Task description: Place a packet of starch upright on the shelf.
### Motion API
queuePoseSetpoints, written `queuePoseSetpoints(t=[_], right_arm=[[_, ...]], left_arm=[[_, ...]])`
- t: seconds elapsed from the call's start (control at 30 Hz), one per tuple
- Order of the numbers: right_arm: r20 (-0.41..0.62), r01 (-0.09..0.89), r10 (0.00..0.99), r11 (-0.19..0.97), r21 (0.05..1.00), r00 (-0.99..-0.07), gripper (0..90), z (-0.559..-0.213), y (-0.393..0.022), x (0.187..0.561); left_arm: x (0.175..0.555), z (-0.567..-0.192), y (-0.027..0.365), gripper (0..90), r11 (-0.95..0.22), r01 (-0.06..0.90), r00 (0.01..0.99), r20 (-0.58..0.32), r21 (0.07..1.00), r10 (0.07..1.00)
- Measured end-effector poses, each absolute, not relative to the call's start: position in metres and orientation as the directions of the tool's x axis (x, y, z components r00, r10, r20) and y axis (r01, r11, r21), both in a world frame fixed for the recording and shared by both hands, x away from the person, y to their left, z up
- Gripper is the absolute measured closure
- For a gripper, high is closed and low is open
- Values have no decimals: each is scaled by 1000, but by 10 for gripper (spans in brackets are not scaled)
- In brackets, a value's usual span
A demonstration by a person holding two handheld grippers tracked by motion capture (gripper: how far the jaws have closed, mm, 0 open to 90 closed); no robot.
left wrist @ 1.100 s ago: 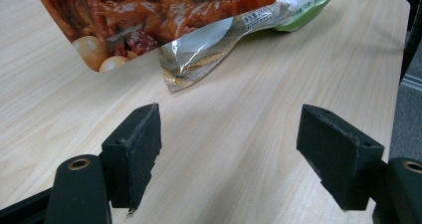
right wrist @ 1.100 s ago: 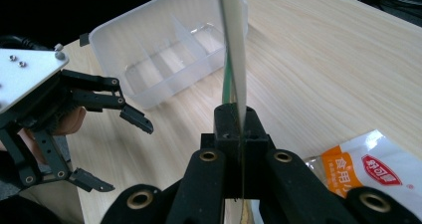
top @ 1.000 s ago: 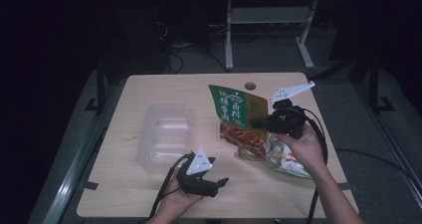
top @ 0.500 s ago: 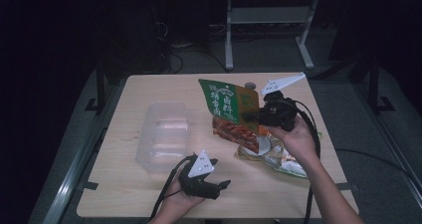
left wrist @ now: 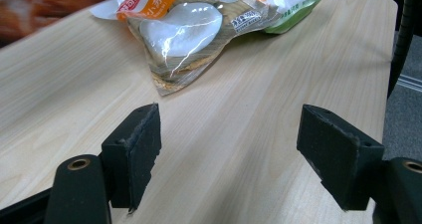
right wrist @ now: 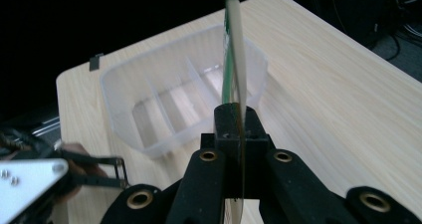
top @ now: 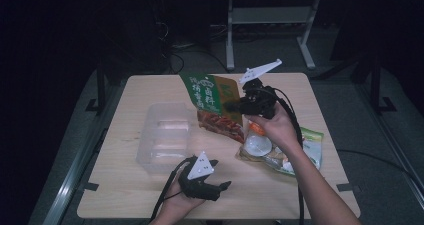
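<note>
My right gripper (top: 231,106) is shut on the edge of a green and red snack bag (top: 212,104), which hangs lifted above the table right of a clear plastic tray. In the right gripper view the bag (right wrist: 234,40) stands edge-on, pinched between the two jaws, with the clear divided tray (right wrist: 174,94) beyond it. My left gripper (top: 222,182) rests near the table's front edge, jaws open and pointing right, nothing between them. Ahead of it in the left gripper view lies a clear and orange food packet (left wrist: 189,30).
The clear tray (top: 165,135) sits on the wooden table (top: 135,200) at centre-left. A clear and green packet (top: 275,152) lies at the right under the right forearm. Cables trail from both grippers. Dark floor and a desk frame lie beyond the far edge.
The right gripper has carried the snack bag leftward and a little up, toward the tray. The left gripper has stayed put.
</note>
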State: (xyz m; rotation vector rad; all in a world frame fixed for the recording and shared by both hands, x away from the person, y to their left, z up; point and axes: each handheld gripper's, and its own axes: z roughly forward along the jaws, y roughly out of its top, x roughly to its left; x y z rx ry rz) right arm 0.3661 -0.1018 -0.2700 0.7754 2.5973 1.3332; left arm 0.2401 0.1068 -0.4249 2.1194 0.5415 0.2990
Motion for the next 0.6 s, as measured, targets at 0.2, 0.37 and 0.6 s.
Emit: queuePoseSetpoints(t=[0.2,0.37,0.6], right_arm=[[127,376,472,482,791,-872,896,-265,-79,378],[110,351,451,494,795,-886,896,-264,-62,387],[118,344,431,494,799,-895,896,-265,-41,401]], left_arm=[[240,-427,107,247,-500,269,876,6,823,481],[239,-426,108,247,-482,270,874,-1,833,487],[239,-425,110,247,-480,263,873,5,837,487]])
